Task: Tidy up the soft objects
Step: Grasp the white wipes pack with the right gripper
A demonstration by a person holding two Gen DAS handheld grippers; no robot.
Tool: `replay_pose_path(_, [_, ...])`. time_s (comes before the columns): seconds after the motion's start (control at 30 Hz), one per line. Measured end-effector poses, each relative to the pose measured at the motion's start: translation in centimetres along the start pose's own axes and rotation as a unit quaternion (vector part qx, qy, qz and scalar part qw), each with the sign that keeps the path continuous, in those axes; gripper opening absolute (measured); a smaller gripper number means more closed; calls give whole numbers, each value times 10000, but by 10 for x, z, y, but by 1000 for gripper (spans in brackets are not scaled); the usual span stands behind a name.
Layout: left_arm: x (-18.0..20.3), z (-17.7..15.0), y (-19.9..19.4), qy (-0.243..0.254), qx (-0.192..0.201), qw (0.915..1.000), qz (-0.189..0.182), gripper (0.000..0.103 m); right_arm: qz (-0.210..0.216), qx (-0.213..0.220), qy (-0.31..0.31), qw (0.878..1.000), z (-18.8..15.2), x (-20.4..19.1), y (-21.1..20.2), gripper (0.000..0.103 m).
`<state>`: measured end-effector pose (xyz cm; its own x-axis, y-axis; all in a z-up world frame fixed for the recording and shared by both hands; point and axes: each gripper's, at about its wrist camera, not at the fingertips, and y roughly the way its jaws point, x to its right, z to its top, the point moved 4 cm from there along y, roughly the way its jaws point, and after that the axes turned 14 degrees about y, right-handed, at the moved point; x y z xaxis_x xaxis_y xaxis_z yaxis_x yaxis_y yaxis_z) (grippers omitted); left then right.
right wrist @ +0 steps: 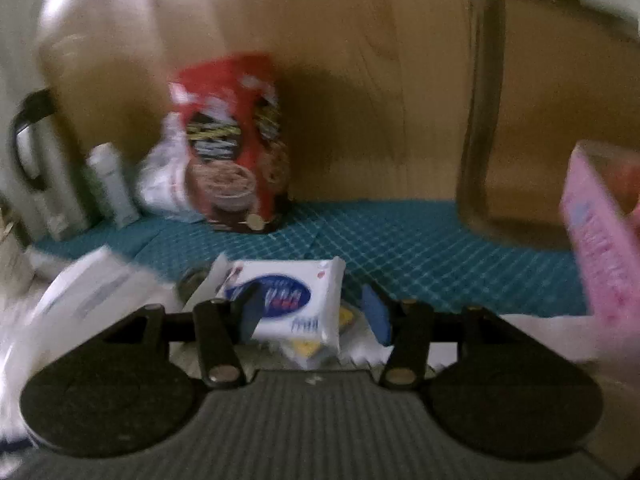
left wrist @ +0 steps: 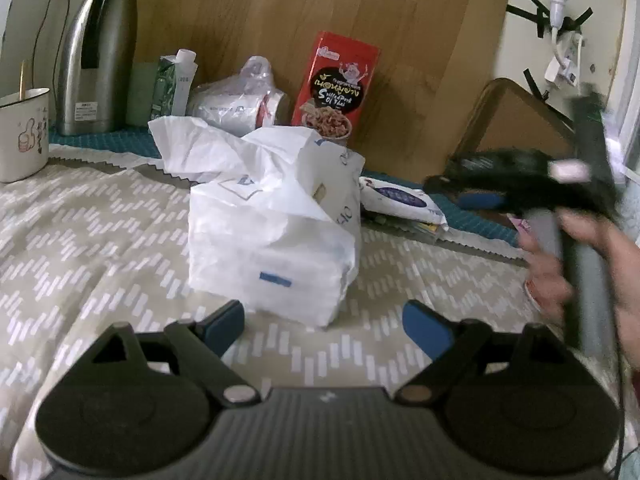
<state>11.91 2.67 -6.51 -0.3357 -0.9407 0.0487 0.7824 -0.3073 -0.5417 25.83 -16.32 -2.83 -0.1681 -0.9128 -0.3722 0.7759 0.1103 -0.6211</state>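
A large white tissue pack in a crumpled plastic bag [left wrist: 272,240] sits mid-table on the patterned cloth. My left gripper [left wrist: 326,324] stands open just short of it, with nothing between its blue pads. A small white tissue packet with a blue oval label [left wrist: 400,200] [right wrist: 292,300] lies at the edge of the teal mat. My right gripper [right wrist: 313,312] is open over it: the packet shows between the fingers, and the right pad [right wrist: 376,312] stands clear of it. In the left wrist view the right gripper [left wrist: 480,200] is a dark blur, held by a hand [left wrist: 560,264].
A red snack pouch [left wrist: 336,88] [right wrist: 236,148] stands against the wooden board, with plastic-wrapped rolls [left wrist: 240,104], a steel kettle [left wrist: 96,52] and a white mug [left wrist: 24,132] to its left. A pink box [right wrist: 600,232] rises at the right. A wooden tray [left wrist: 516,120] leans behind.
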Motion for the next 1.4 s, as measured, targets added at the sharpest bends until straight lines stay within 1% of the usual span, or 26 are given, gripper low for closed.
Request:
replay_pose_path(0.07, [0, 0, 1, 5, -35, 10000, 9, 90, -214, -212, 125, 9995, 8, 5, 25, 57])
replay_pose_path(0.1, [1, 0, 1, 31, -30, 10000, 11, 90, -264, -243, 187, 9992, 9, 5, 30, 57])
replay_pose_path(0.13, [2, 0, 0, 57, -25, 10000, 27, 89, -198, -262, 281, 9991, 11, 6, 34, 55])
replay_pose_path(0.17, [3, 1, 0, 88, -15, 9999, 47, 89, -97, -365, 272, 9989, 12, 6, 36, 47])
replay_pose_path(0.2, [3, 1, 0, 106, -7, 9999, 49, 89, 98, -445, 238, 9987, 13, 2, 34, 27])
replay_pose_path(0.23, [3, 1, 0, 104, 0, 9999, 51, 89, 108, -460, 202, 9987, 14, 0, 32, 5])
replay_pose_path(0.3, [2, 2, 1, 50, 0, 10000, 29, 90, 244, -526, 115, 9983, 11, -2, 19, 5])
replay_pose_path(0.4, [-2, 2, 1, -81, 13, 10000, -8, 90, 309, -482, -327, 9978, -5, -5, -8, 5])
replay_pose_path(0.5, [-1, 2, -1, -87, 48, 9999, 46, 92, 542, -854, -577, 9932, -23, -6, -22, 5])
replay_pose_path(0.53, [0, 2, -2, -51, 52, 9999, 84, 92, 608, -1008, -771, 9900, -31, -8, -26, 6])
replay_pose_path(0.63, [5, 2, -4, 94, 105, 9998, 159, 93, 703, -1255, -1175, 9826, -44, -15, -35, 11])
replay_pose_path(0.67, [7, 2, -5, 132, 131, 9997, 181, 93, 729, -1235, -1234, 9819, -45, -16, -40, 11])
replay_pose_path(0.7, [7, 2, -6, 151, 155, 9996, 187, 93, 772, -1094, -1309, 9823, -44, -19, -45, 11])
replay_pose_path(0.77, [8, 3, -7, 147, 186, 9996, 172, 93, 802, -628, -1583, 9821, -41, -26, -53, 28])
replay_pose_path(0.8, [7, 3, -7, 125, 182, 9996, 155, 93, 822, -428, -1670, 9816, -39, -31, -53, 44])
replay_pose_path(0.83, [6, 3, -6, 100, 174, 9997, 139, 93, 894, -345, -1699, 9808, -38, -33, -53, 50])
replay_pose_path(0.9, [4, 4, -6, 30, 155, 9998, 116, 93, 1026, -393, -1710, 9791, -38, -40, -43, 50])
replay_pose_path(1.0, [1, 3, -7, -63, 157, 9998, 96, 93, 900, -594, -1712, 9793, -46, -43, -19, 50])
replay_pose_path(1.07, [1, 3, -7, -71, 146, 9998, 94, 93, 774, -840, -1551, 9813, -50, -39, -8, 50])
replay_pose_path(1.13, [2, 3, -7, -64, 142, 9998, 99, 93, 935, -951, -1215, 9836, -48, -29, -6, 49])
replay_pose_path(1.23, [2, 3, -7, -62, 130, 9999, 67, 93, 994, -1136, -981, 9837, -50, -14, -22, 48])
replay_pose_path(1.3, [2, 3, -7, -85, 103, 9999, 31, 93, 1083, -1191, -896, 9829, -61, -3, -38, 48])
replay_pose_path(1.4, [0, 3, -6, -155, 107, 9998, -22, 93, 1287, -1243, -608, 9820, -80, 23, -76, 48])
